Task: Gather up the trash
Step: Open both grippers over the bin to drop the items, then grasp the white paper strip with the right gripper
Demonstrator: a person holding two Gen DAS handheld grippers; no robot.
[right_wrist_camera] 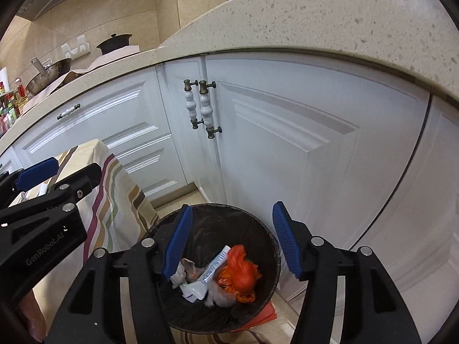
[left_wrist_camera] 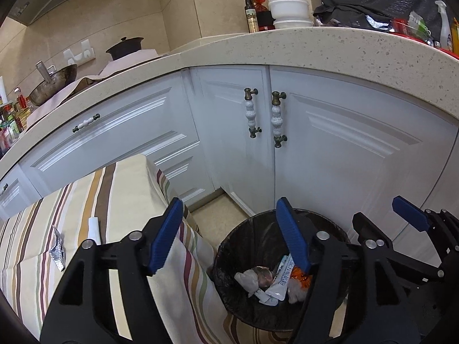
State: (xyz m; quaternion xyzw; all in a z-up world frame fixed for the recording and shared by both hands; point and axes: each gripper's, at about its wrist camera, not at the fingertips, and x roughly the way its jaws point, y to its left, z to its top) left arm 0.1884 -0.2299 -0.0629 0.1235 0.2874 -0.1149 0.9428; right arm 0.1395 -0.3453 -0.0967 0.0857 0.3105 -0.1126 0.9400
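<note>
A dark round trash bin (left_wrist_camera: 229, 246) (right_wrist_camera: 266, 235) stands on the floor by the white cabinets. Inside it lie an orange plastic bag (right_wrist_camera: 239, 272), a white printed wrapper (right_wrist_camera: 213, 266) (left_wrist_camera: 282, 275) and crumpled clear plastic (left_wrist_camera: 248, 279). My left gripper (left_wrist_camera: 229, 235) is open and empty, over the bin's left rim and the table edge. My right gripper (right_wrist_camera: 231, 242) is open and empty, directly above the bin; it also shows at the right of the left wrist view (left_wrist_camera: 410, 215). A crumpled foil wrapper (left_wrist_camera: 57, 250) and a white tube (left_wrist_camera: 94, 230) lie on the striped tablecloth (left_wrist_camera: 123, 200).
White cabinet doors with ceramic handles (left_wrist_camera: 276, 119) stand close behind the bin. The speckled countertop (left_wrist_camera: 315, 48) overhangs above, carrying bottles, white bowls (left_wrist_camera: 288, 7) and a wok (left_wrist_camera: 54, 81). The cloth-covered table (right_wrist_camera: 114, 189) borders the bin's left side. An orange item (right_wrist_camera: 264, 315) lies on the floor beside the bin.
</note>
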